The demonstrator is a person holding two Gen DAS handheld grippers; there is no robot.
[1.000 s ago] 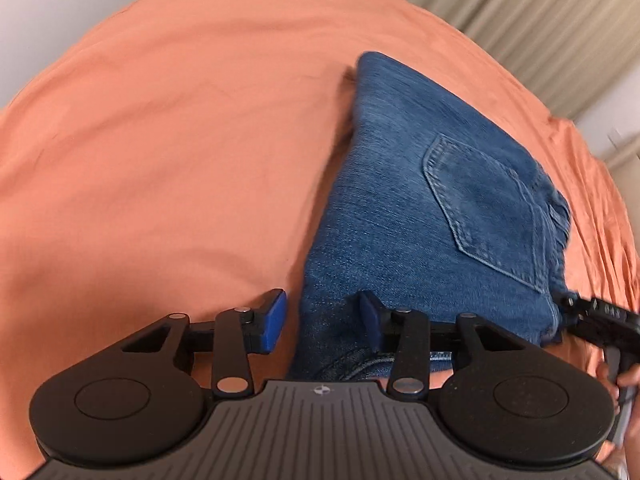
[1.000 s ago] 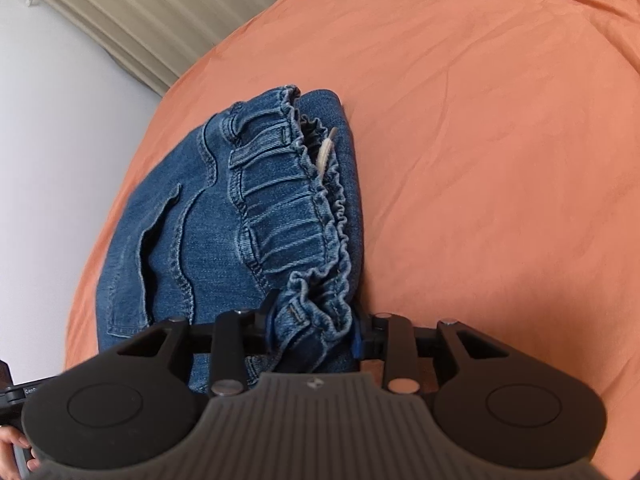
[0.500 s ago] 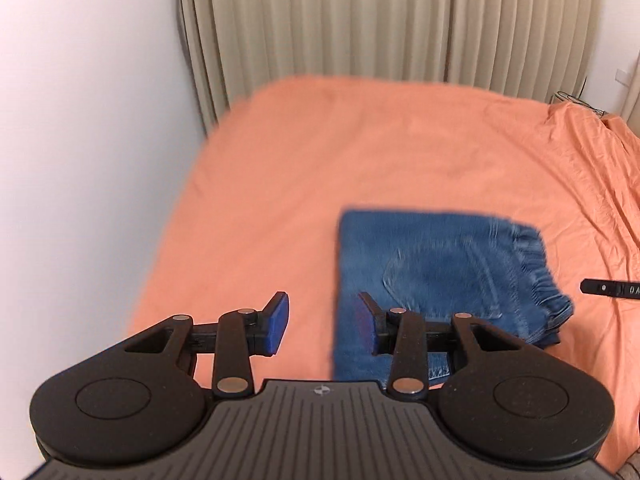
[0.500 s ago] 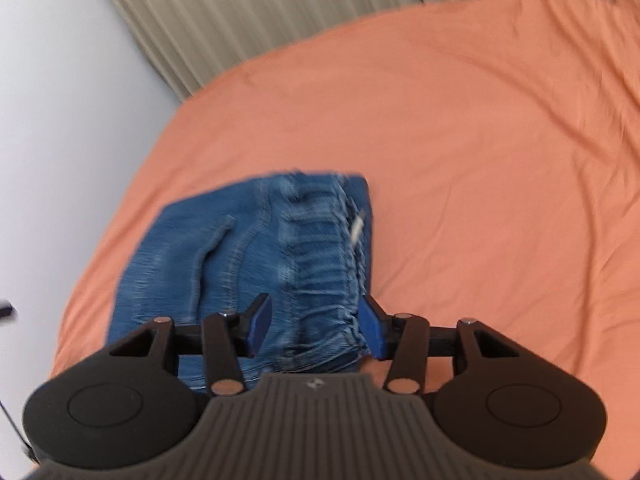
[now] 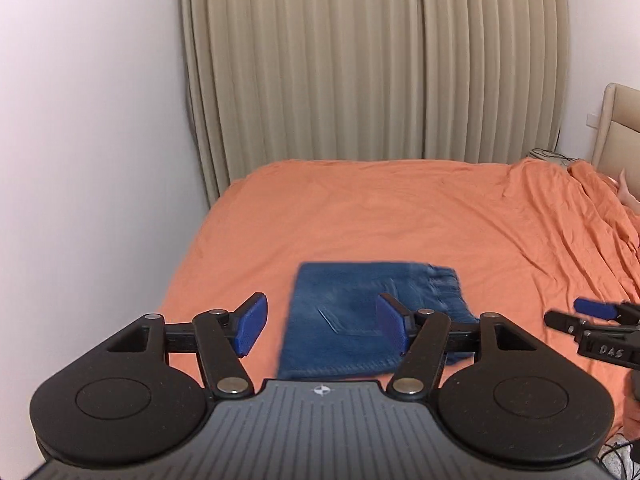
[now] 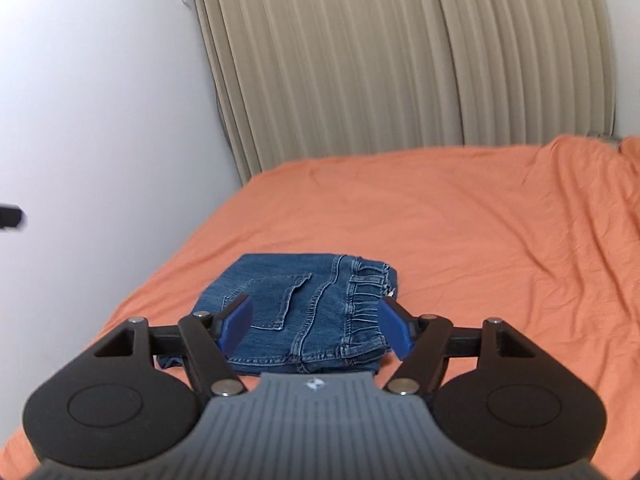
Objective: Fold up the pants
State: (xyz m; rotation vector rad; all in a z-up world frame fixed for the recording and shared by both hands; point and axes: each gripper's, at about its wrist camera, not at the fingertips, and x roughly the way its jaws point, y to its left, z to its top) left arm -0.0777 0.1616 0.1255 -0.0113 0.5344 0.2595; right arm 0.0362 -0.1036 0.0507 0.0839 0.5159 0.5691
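Note:
Blue jeans (image 5: 360, 312) lie folded into a compact rectangle on the orange bed sheet (image 5: 380, 208), pocket side up, elastic waistband to the right (image 6: 366, 300). My left gripper (image 5: 320, 326) hangs well above and short of them, its jaws opening, with nothing between the blue pads. My right gripper (image 6: 316, 326) is likewise lifted clear of the jeans (image 6: 296, 304), jaws opening and empty. In the left wrist view the right gripper (image 5: 596, 312) shows at the right edge.
Beige pleated curtains (image 5: 360, 60) close off the far side of the bed. A white wall (image 5: 88, 140) runs along its left side. A padded headboard (image 5: 620, 124) stands at the far right, above rumpled sheet folds (image 5: 592, 216).
Both grippers have let go of the jeans, risen and pulled back from them, and their jaws have widened. The jeans stay folded flat on the sheet.

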